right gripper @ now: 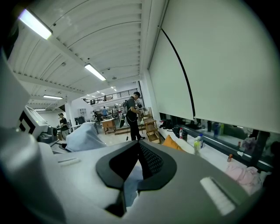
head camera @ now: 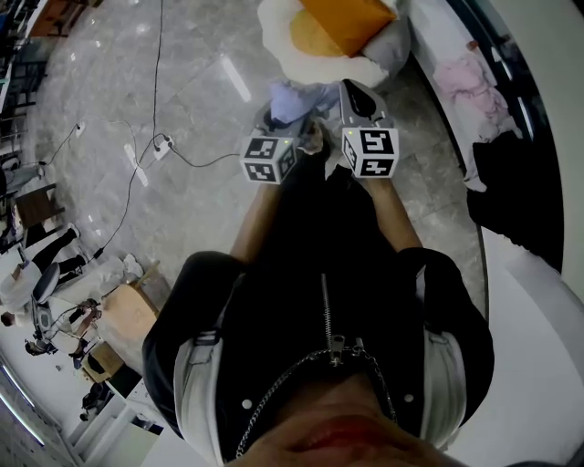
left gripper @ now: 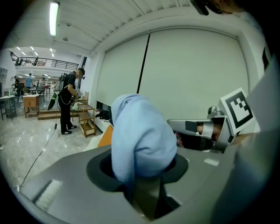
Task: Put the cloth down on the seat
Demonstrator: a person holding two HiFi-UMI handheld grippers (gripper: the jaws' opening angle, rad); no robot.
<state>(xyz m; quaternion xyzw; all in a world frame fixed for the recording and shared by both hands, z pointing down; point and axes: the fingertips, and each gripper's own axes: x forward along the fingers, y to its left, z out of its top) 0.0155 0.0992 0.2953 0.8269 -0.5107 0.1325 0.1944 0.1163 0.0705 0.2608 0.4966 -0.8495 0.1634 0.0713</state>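
Nearest is the person's black jacket [head camera: 301, 264] with its zip running up the middle. Just beyond it the two marker cubes sit side by side, their black-and-white square patterns being the only print that reads (patterns, not letters). The left tool [left gripper: 140, 175] is clamped on the light blue cloth [left gripper: 142, 135], which stands up from the jaws as a rounded hump taller than it is wide. The right tool [right gripper: 138, 164] has its jaws closed tip to tip with a fold of the same cloth pinched low between them. From the head view the cloth is a bunch spanning left to right between the two tool tips, held in the air over the grey floor [head camera: 182, 91]. It is just short of a white-edged cushion [head camera: 283, 50] with a yellow centre, and an orange cushion [head camera: 351, 18] lies on that. Farther off on the left, a cable [head camera: 137, 178] trails across the floor, and a person in dark clothes [left gripper: 68, 103] stands by a wooden shelf [left gripper: 86, 118].
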